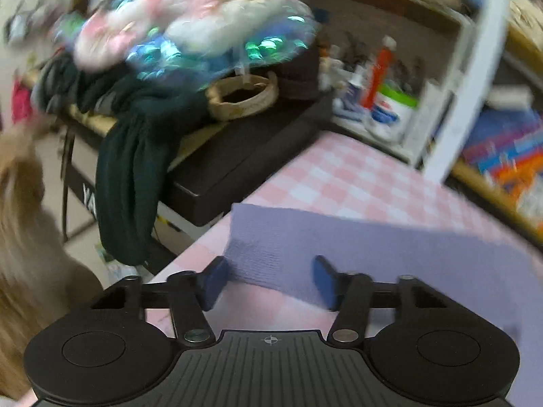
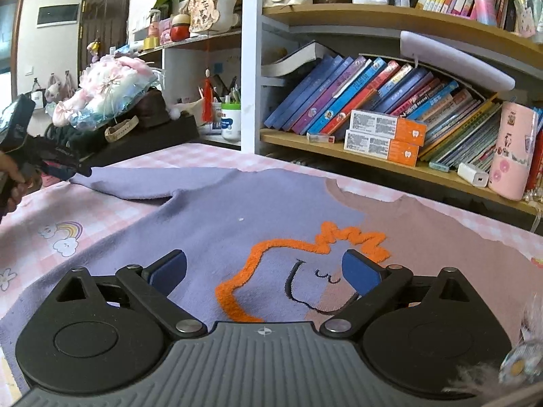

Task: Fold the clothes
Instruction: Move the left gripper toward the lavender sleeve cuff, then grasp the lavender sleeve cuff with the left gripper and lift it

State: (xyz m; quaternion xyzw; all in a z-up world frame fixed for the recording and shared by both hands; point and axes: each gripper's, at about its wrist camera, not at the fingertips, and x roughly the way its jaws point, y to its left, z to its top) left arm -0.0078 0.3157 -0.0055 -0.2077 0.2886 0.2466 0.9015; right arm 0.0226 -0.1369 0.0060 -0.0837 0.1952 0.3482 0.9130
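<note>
A purple and dusty-pink sweater [image 2: 244,210] with an orange outlined figure lies flat on the pink checked table [image 2: 51,210]. My right gripper [image 2: 264,271] is open and hovers just above the sweater's chest. Its left sleeve [image 2: 149,181] stretches to the far left. My left gripper [image 1: 269,279] is open, its blue pads either side of the ribbed sleeve cuff [image 1: 268,254]. From the right wrist view the left gripper [image 2: 73,171] sits at the sleeve's end.
A bookshelf [image 2: 373,156] full of books runs behind the table. A black piano top [image 1: 237,159] with dark clothes [image 1: 129,169], a basket and a plush pile stands off the table's left edge. Bottles [image 1: 390,105] sit on a shelf beyond.
</note>
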